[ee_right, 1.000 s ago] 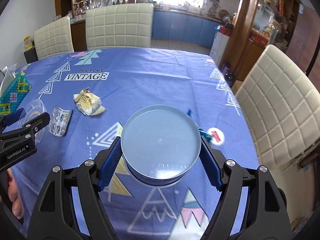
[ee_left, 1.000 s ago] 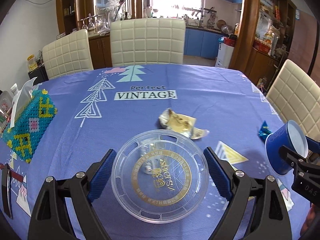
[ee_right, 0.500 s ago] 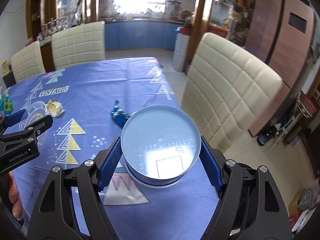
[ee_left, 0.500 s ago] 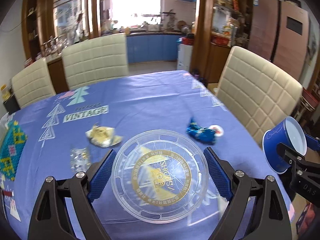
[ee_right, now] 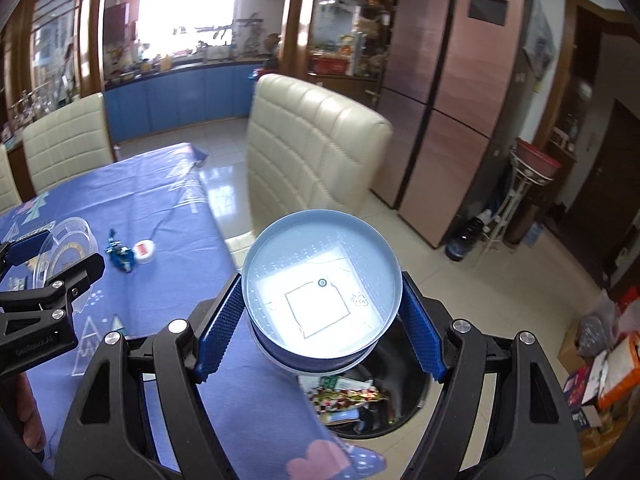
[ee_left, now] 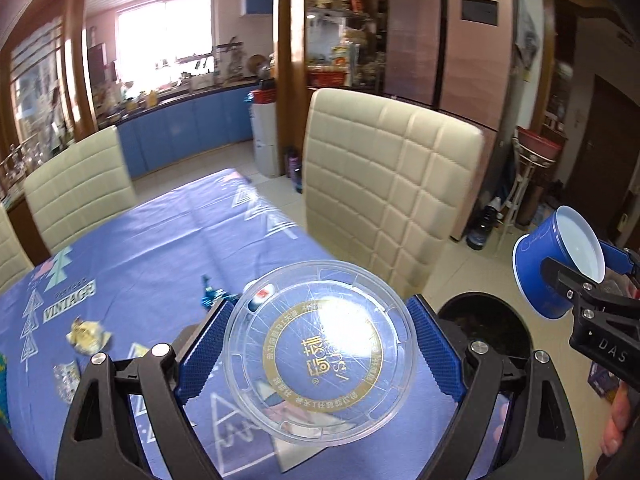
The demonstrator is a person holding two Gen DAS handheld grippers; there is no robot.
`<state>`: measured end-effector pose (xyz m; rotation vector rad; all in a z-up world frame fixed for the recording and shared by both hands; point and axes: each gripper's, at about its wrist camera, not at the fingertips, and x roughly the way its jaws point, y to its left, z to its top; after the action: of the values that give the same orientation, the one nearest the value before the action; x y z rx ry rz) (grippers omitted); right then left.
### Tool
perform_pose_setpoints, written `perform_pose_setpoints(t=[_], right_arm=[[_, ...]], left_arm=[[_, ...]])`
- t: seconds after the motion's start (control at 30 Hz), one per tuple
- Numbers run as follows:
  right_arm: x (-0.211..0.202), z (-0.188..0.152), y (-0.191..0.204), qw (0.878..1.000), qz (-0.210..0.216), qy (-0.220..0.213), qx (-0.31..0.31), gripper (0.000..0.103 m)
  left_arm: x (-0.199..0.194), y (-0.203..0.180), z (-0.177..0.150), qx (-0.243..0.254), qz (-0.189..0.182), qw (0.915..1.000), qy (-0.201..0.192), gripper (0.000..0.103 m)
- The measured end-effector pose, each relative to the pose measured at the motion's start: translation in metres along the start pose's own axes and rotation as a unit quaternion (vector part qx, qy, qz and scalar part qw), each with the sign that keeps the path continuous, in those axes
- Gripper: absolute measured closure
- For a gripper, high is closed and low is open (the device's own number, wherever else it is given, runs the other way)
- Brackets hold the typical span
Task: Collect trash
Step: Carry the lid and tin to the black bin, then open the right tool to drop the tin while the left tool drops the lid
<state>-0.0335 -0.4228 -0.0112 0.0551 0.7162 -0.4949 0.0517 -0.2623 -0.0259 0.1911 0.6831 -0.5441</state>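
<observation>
My left gripper (ee_left: 320, 354) is shut on a clear plastic lid (ee_left: 320, 364) with a gold ring print, held above the table's right edge. My right gripper (ee_right: 320, 314) is shut on a blue paper cup (ee_right: 322, 298), seen bottom-first, held over a black trash bin (ee_right: 384, 400) with wrappers inside. The bin also shows in the left wrist view (ee_left: 484, 328), with the cup (ee_left: 556, 264) to its right. On the blue tablecloth (ee_left: 140, 248) lie a blue foil wrapper (ee_left: 210, 296), a gold wrapper (ee_left: 86, 336) and a blister pack (ee_left: 66, 376).
A cream padded chair (ee_left: 384, 184) stands by the table's edge beside the bin. Another chair (ee_left: 76, 188) stands at the far side. A small white and red cap (ee_right: 144, 249) lies near the blue wrapper (ee_right: 119, 254). Boxes (ee_right: 600, 380) sit on the floor at right.
Both grippers have swung right with their loads, from over the middle of the table to its right edge. The trash bin has come into view beneath them.
</observation>
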Motion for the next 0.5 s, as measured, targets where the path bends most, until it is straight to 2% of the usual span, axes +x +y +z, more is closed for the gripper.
perform_pose_setpoints(t=[0.13,0.37,0.4,0.43,0.5], right_arm=[[0.000,-0.002,-0.030,0.999,-0.032,-0.003,0.014,0.028],[0.010,0.007,-0.060,0.998,-0.058,-0.001,0.030,0.027],[0.012,0.009,-0.063,0.998,-0.061,-0.002,0.033,0.026],[0.014,0.011,-0.065,0.997,-0.064,-0.003,0.037,0.020],[0.017,0.014,-0.072,0.997,-0.066,-0.010,0.049,0.020]], left_arm=[[0.007,-0.023,0.009,0.014,-0.019,0.9997,-0.002,0.018],[0.018,-0.041,0.015,0.026,-0.034,0.9991,-0.002,0.018],[0.020,-0.043,0.016,0.027,-0.035,0.9990,-0.001,0.018],[0.022,-0.044,0.017,0.028,-0.035,0.9990,0.000,0.018],[0.025,-0.046,0.018,0.028,-0.034,0.9990,0.003,0.018]])
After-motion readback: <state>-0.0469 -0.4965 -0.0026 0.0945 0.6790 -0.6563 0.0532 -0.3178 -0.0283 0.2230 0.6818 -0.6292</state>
